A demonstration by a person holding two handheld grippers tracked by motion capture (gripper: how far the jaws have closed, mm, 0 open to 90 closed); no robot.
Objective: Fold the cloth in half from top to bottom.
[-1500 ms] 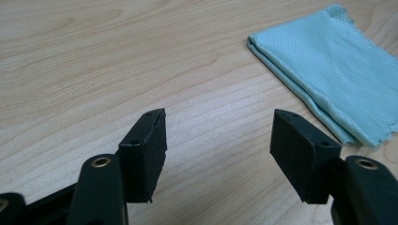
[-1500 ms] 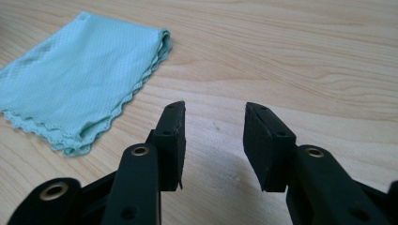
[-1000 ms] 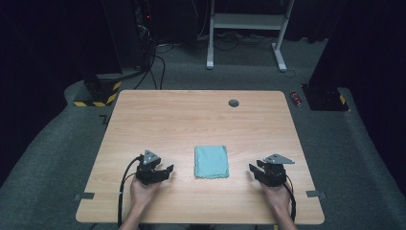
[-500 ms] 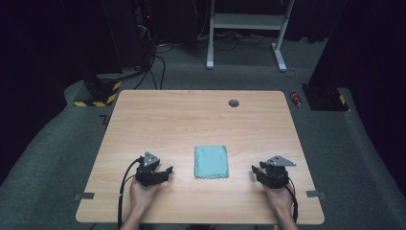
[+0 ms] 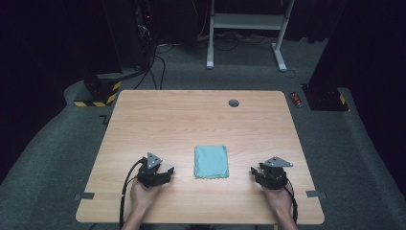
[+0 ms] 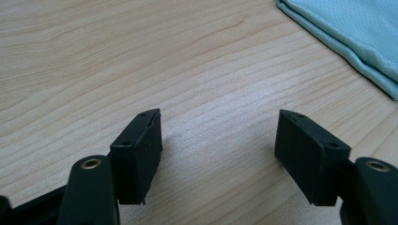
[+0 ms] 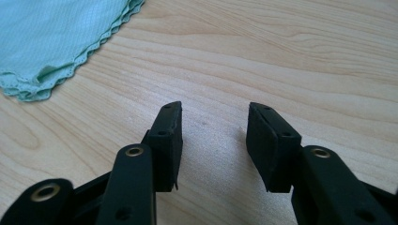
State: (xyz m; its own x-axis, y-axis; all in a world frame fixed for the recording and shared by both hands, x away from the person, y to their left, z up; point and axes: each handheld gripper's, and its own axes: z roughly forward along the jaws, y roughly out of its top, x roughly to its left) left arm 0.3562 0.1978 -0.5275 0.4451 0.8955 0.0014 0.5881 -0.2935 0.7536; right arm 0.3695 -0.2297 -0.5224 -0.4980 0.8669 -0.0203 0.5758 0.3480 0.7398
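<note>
A folded light-teal cloth (image 5: 210,161) lies flat on the wooden table (image 5: 191,120), near its front middle. My left gripper (image 5: 165,173) rests low on the table to the cloth's left, jaws open and empty; in the left gripper view (image 6: 218,136) the cloth (image 6: 356,37) lies at the upper right, apart from the jaws. My right gripper (image 5: 253,172) sits to the cloth's right, also open with nothing between its jaws; in the right gripper view (image 7: 214,129) the cloth's scalloped corner (image 7: 51,42) shows at the upper left.
A small dark round disc (image 5: 233,103) sits near the table's far edge. Beyond the table are cables, a white desk frame (image 5: 249,28) and yellow-black striped bases (image 5: 98,93) on grey carpet. A person's hands hold both grippers at the front edge.
Both grippers stay almost in place; the right one has shifted slightly to the right and toward the front edge. The cloth has not moved.
</note>
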